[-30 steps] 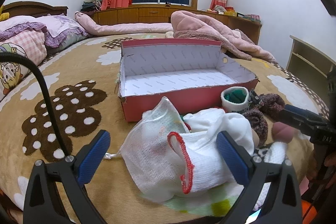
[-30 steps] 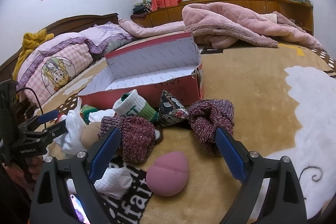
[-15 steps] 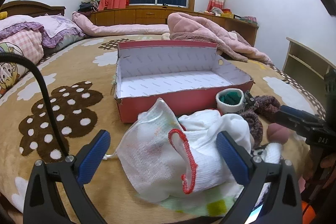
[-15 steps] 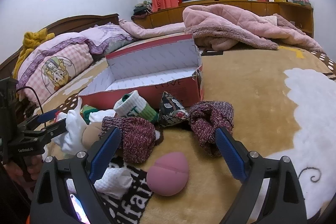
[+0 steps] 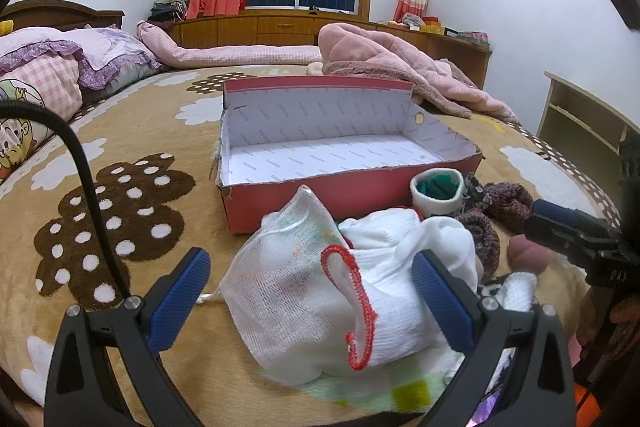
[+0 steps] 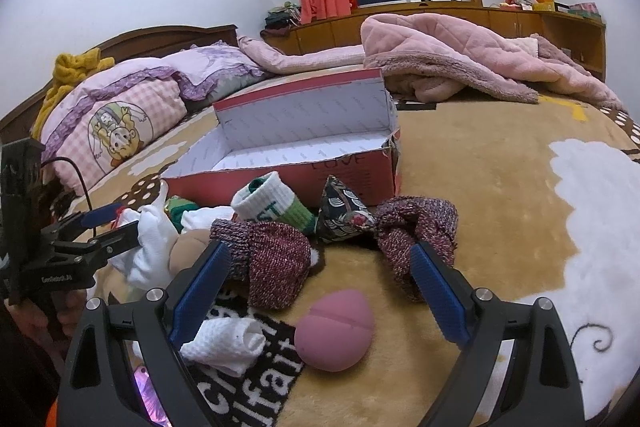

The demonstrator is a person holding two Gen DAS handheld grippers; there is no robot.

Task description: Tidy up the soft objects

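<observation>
Your left tongs (image 5: 312, 291) stand spread around the white cloth (image 5: 320, 291), your right tongs (image 6: 320, 291) spread over the half-hidden pile before the box (image 6: 280, 183).

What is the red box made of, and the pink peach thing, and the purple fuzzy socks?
The red box looks like cardboard: thin stiff walls, torn ragged edges, printed white paper lining. The pink peach-shaped thing seems to be soft foam or rubbery sponge: smooth matte skin, no weave; hard to be sure. The purple socks look like chunky knitted yarn, with visible speckled stitches.
</observation>
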